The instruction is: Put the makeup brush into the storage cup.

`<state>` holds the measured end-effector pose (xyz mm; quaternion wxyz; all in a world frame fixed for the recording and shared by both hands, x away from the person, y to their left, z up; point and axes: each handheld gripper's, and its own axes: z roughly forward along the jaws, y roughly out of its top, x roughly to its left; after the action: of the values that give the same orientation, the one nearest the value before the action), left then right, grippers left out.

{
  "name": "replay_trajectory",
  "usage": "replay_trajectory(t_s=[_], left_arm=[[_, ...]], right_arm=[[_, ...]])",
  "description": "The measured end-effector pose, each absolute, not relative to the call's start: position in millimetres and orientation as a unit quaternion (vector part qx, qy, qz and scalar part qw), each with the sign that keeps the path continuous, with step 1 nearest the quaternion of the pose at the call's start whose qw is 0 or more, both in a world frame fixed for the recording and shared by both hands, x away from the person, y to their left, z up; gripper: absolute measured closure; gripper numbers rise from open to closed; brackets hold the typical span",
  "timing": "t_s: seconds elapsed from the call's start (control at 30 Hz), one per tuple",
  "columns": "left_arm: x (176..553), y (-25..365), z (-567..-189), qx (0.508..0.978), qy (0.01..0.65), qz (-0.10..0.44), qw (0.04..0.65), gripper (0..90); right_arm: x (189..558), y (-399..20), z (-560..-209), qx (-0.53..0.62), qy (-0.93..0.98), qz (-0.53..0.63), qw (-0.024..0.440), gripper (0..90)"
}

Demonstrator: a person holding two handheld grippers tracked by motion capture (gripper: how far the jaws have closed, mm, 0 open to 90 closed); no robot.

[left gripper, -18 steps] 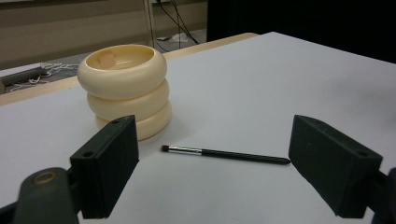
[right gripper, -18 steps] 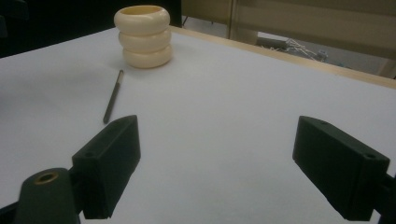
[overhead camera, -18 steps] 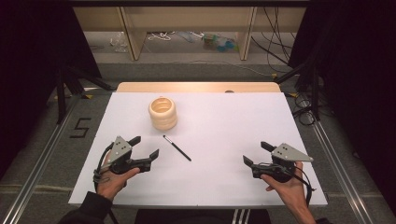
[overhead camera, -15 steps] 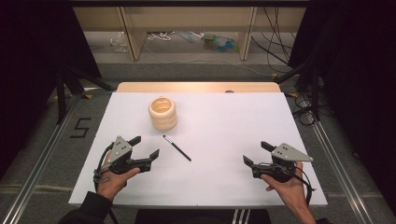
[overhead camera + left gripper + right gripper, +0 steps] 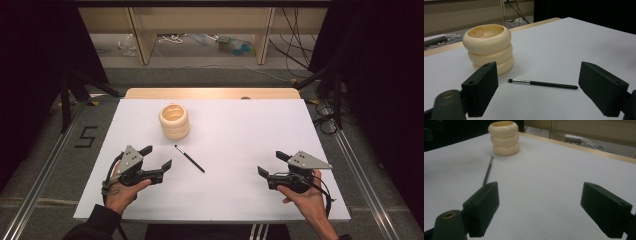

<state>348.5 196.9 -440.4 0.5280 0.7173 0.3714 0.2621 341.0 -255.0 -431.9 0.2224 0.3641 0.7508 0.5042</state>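
Nothing has moved since the earlier frame: left gripper (image 5: 156, 157) and right gripper (image 5: 270, 163) rest wide and empty, brush (image 5: 189, 158) lies untouched at four o'clock of the cream ringed holder (image 5: 174, 121), so pickup and placing remain.

In the right gripper view the near end of the slim brush (image 5: 487, 171) disappears behind the jaw at seven o'clock. A small pale lump inside the cream ringed holder (image 5: 489, 47) is too blurred to name.
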Motion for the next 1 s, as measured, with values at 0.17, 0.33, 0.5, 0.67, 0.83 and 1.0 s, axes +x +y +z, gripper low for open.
replay_trajectory(t_s=[0.17,0.33,0.5,0.67,0.83,1.0], left_arm=[[346.7,196.0,-441.0,0.719,0.373,0.261,0.526,15.9],[346.0,197.9,-441.0,0.718,0.374,0.264,0.524,16.0],[346.2,197.8,-441.5,0.718,0.375,0.261,0.524,16.0],[346.2,197.4,-441.6,0.718,0.377,0.259,0.525,15.9],[346.9,197.6,-441.7,0.718,0.376,0.26,0.525,16.0],[347.1,197.1,-441.9,0.718,0.376,0.26,0.525,16.0]], right_arm=[[349.8,-247.9,-425.8,0.352,0.755,0.508,0.22,16.2],[359.0,-236.2,-417.5,0.345,0.769,0.491,0.223,17.7],[369.2,-223.1,-410.5,0.333,0.782,0.474,0.228,17.7],[381.1,-206.0,-403.8,0.325,0.798,0.459,0.215,17.7],[389.5,-197.9,-401.9,0.315,0.814,0.442,0.207,17.9],[399.5,-184.9,-399.3,0.307,0.824,0.433,0.2,19.6]])
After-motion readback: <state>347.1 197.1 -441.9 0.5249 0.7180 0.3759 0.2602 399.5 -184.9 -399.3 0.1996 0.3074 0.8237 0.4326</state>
